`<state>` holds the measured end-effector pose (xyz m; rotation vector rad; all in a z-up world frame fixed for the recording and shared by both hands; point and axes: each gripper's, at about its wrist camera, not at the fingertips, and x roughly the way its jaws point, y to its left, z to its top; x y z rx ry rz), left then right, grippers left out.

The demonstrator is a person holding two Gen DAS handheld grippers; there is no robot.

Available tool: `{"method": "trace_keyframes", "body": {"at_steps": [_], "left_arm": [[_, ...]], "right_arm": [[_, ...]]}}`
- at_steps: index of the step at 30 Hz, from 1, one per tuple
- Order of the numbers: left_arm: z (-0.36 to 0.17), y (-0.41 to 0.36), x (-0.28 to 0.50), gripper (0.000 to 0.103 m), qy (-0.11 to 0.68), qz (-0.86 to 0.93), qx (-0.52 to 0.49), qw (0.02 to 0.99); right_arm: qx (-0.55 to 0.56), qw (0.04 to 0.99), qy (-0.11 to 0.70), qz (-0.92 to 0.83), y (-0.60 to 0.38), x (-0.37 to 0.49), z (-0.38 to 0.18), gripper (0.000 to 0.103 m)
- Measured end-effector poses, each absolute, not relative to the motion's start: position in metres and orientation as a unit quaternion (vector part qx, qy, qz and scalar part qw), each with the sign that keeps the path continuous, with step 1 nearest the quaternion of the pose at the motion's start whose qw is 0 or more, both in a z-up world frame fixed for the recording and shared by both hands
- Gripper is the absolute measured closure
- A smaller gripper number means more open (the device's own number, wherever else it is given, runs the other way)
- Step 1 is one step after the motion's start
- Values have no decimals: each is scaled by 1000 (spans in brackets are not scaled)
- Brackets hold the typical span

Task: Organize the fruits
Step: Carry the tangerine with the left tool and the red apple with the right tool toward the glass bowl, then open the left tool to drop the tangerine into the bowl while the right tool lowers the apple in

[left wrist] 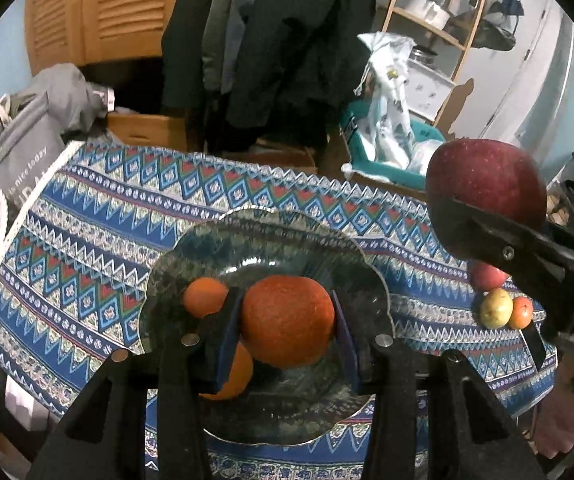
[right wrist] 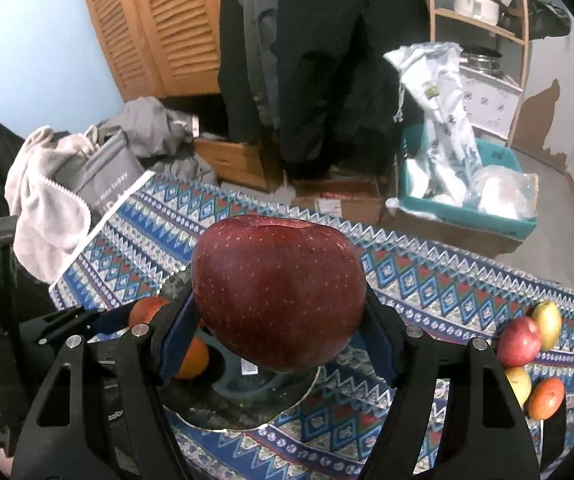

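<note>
My left gripper (left wrist: 285,334) is shut on a large orange (left wrist: 287,320) and holds it over the dark glass plate (left wrist: 271,236). Two smaller oranges (left wrist: 204,295) lie on the plate beside the left finger. My right gripper (right wrist: 279,332) is shut on a big dark red apple (right wrist: 279,292) and holds it above the plate's right side (right wrist: 287,400); the apple also shows in the left wrist view (left wrist: 487,184). A small pile of fruit (right wrist: 527,344), red and yellow apples and an orange, lies on the cloth at the right.
The table carries a blue patterned cloth (left wrist: 107,216). Grey bags and a towel (right wrist: 47,200) lie off its left edge. A teal bin with plastic bags (right wrist: 467,184), cardboard boxes and hanging coats stand behind the table.
</note>
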<state>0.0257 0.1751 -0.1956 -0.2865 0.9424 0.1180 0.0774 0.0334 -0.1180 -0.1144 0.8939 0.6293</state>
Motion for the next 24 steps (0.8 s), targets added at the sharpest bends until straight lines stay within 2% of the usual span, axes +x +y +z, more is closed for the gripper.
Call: {"method": "trace_keyframes", "body": {"at_steps": [7, 11, 24], "left_arm": [[-205, 178, 29, 58, 464, 59, -146, 872], [-202, 178, 28, 48, 461, 65, -138, 874], [-199, 193, 17, 45, 460, 99, -137, 872]], "right_arm": [[-58, 842, 443, 302, 40, 80, -136, 29], [-53, 837, 453, 302, 41, 82, -143, 29], [-54, 809, 503, 299, 46, 93, -185, 29]]}}
